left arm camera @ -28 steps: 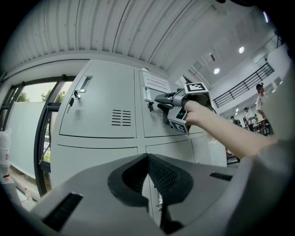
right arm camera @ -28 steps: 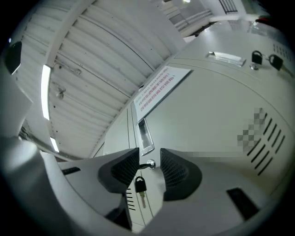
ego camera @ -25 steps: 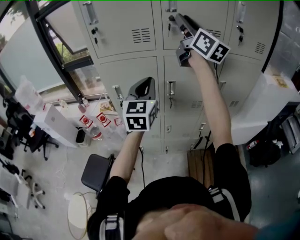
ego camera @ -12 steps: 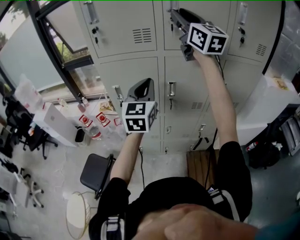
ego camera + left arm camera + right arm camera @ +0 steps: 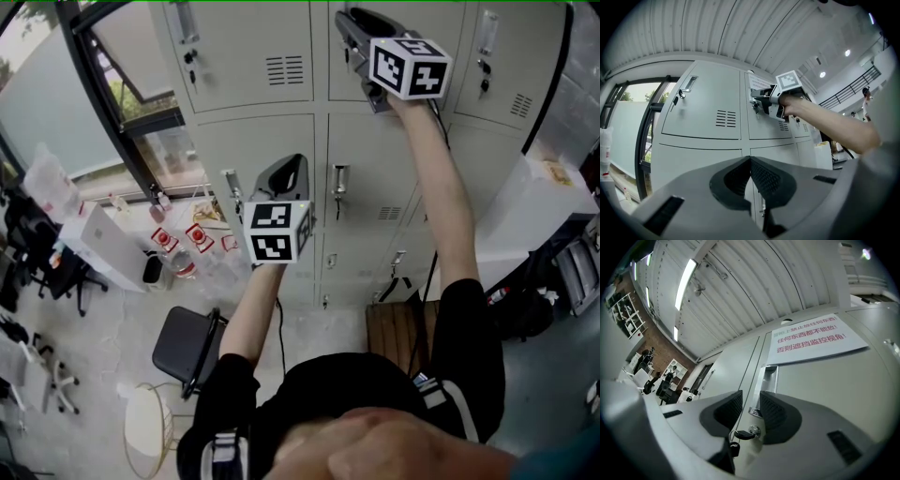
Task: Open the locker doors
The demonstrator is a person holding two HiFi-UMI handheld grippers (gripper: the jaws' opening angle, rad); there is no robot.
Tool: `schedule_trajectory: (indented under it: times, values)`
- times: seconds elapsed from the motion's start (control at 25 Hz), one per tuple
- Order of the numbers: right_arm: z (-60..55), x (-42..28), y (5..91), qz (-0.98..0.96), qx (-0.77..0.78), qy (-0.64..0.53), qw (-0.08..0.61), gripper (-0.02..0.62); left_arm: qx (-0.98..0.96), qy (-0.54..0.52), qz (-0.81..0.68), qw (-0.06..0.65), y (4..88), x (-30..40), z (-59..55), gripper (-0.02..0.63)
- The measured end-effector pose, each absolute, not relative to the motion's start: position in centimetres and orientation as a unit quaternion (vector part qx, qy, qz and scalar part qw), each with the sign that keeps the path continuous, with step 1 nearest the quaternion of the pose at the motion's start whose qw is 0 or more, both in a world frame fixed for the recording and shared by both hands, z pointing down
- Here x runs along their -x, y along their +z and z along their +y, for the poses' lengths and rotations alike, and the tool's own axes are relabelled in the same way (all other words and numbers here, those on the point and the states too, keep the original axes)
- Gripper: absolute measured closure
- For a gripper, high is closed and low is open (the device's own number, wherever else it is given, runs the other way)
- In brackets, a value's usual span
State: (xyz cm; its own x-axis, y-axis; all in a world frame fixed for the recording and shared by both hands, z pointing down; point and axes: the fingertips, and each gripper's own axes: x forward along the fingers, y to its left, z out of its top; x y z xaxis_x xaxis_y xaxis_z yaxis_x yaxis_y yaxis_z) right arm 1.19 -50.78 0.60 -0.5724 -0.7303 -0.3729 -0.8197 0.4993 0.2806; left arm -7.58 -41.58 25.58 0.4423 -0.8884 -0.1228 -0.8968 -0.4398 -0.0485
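Approach step: right gripper (image 5: 751,399) at locker handle (image 5: 768,378), jaws wide, just narrowing, handle in gap, ungripped. Next: clamp, pull. Left gripper (image 5: 750,161) closed, empty.

On my feed a black chair (image 5: 187,345) stands on the floor. A round white stand (image 5: 148,427) is just below the chair and a white box (image 5: 94,244) is up-left of it. Red-and-white packets (image 5: 199,238) lie above the chair, and a wooden bench (image 5: 394,333) sits to its right.
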Motion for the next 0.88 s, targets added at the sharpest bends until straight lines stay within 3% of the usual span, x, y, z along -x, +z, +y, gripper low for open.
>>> schedule_trajectory:
  times: [0.88]
  values:
    - [-50.6,-0.4,-0.2,0.871,0.441,0.2,0.085,0.468,0.846,0.043,0.529,0.043,26.6,8.7,-41.7,0.595]
